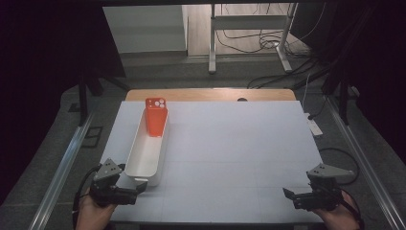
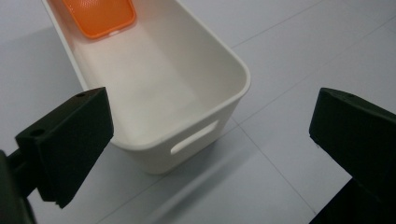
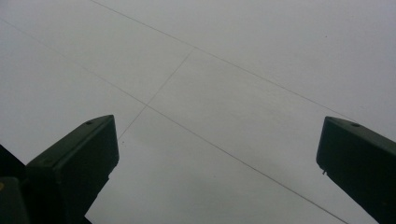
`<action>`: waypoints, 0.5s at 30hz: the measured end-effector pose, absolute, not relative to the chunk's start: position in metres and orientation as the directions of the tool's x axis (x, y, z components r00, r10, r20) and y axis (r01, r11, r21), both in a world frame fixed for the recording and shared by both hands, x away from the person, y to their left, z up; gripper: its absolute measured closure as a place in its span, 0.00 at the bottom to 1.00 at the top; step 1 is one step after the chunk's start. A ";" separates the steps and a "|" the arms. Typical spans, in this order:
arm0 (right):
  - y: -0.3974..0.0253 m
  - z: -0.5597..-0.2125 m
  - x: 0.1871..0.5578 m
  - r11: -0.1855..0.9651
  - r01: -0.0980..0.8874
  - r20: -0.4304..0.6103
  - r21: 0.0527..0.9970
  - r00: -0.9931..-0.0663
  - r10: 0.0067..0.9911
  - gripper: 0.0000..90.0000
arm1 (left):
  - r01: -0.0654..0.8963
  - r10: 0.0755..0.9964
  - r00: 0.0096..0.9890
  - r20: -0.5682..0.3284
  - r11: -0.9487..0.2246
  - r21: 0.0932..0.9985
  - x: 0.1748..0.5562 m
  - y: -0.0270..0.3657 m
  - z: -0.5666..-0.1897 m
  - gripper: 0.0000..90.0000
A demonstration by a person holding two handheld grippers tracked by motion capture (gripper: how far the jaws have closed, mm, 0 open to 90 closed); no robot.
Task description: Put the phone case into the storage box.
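Two grippers rest low over the near edge of the white table (image 1: 230,143), both with jaws spread wide and empty: the left gripper (image 1: 140,188) just beside the near end of a long white bin (image 1: 136,158), the right gripper (image 1: 287,194) well apart over bare surface. An orange phone case (image 1: 156,117) leans upright against the bin's far end.

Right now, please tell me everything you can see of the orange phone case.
The orange phone case, plastic-looking, has a camera cut-out with round holes at its upper end and a finely dotted inner texture. It stands tilted at the far end of the long white rectangular plastic bin, its lower end inside on the floor, its upper end leaning on the far rim. Nothing else touches it.
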State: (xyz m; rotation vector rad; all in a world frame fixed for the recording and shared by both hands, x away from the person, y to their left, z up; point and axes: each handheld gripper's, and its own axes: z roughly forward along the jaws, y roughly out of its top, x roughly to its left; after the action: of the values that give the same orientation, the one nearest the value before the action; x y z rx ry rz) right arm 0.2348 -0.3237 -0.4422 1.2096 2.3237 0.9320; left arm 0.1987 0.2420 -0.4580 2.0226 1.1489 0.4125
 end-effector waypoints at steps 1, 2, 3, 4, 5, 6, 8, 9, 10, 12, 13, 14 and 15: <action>-0.324 -0.442 0.235 0.416 0.586 -0.013 0.696 -0.569 0.822 0.00 | 0.593 0.836 0.542 -0.085 -0.309 0.744 0.198 0.242 -0.459 0.01; -0.324 -0.442 0.235 0.417 0.586 -0.015 0.695 -0.568 0.823 0.00 | 0.594 0.837 0.541 -0.081 -0.312 0.741 0.197 0.243 -0.460 0.01; -0.324 -0.442 0.235 0.417 0.586 -0.014 0.695 -0.569 0.822 0.00 | 0.597 0.838 0.539 -0.081 -0.312 0.739 0.196 0.243 -0.460 0.01; -0.324 -0.442 0.235 0.417 0.586 -0.014 0.695 -0.569 0.822 0.00 | 0.598 0.839 0.539 -0.080 -0.314 0.738 0.195 0.243 -0.461 0.00; -0.324 -0.442 0.235 0.417 0.587 -0.014 0.694 -0.568 0.823 0.00 | 0.601 0.839 0.538 -0.082 -0.314 0.735 0.194 0.244 -0.461 0.00; -0.324 -0.442 0.235 0.418 0.586 -0.014 0.695 -0.569 0.822 0.00 | 0.604 0.840 0.537 -0.082 -0.314 0.733 0.193 0.244 -0.462 0.00; -0.323 -0.442 0.235 0.419 0.586 -0.015 0.694 -0.570 0.822 0.00 | 0.608 0.841 0.534 -0.081 -0.316 0.729 0.191 0.245 -0.463 0.00; -0.323 -0.442 0.235 0.420 0.586 -0.016 0.693 -0.571 0.821 0.00 | 0.611 0.843 0.531 -0.081 -0.315 0.726 0.190 0.245 -0.463 0.00; -0.323 -0.442 0.235 0.421 0.586 -0.016 0.693 -0.571 0.821 0.00 | 0.615 0.844 0.530 -0.080 -0.317 0.722 0.189 0.245 -0.464 0.00; -0.322 -0.443 0.235 0.422 0.587 -0.017 0.691 -0.571 0.821 0.00 | 0.620 0.845 0.528 -0.079 -0.321 0.716 0.188 0.245 -0.465 0.00; -0.322 -0.443 0.235 0.424 0.586 -0.018 0.690 -0.572 0.820 0.00 | 0.626 0.847 0.526 -0.078 -0.323 0.710 0.187 0.245 -0.465 0.00; -0.322 -0.443 0.235 0.425 0.587 -0.019 0.689 -0.572 0.820 0.00 | 0.628 0.847 0.525 -0.076 -0.326 0.707 0.187 0.245 -0.466 0.00; -0.322 -0.443 0.235 0.425 0.587 -0.019 0.689 -0.572 0.820 0.00 | 0.630 0.849 0.523 -0.075 -0.326 0.705 0.187 0.245 -0.467 0.00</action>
State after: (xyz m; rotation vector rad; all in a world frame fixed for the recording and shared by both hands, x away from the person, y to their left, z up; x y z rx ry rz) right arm 0.2351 -0.3223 -0.4426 1.2049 2.3313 0.9188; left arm 0.1865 0.2453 -0.4666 2.0692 1.1981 0.4036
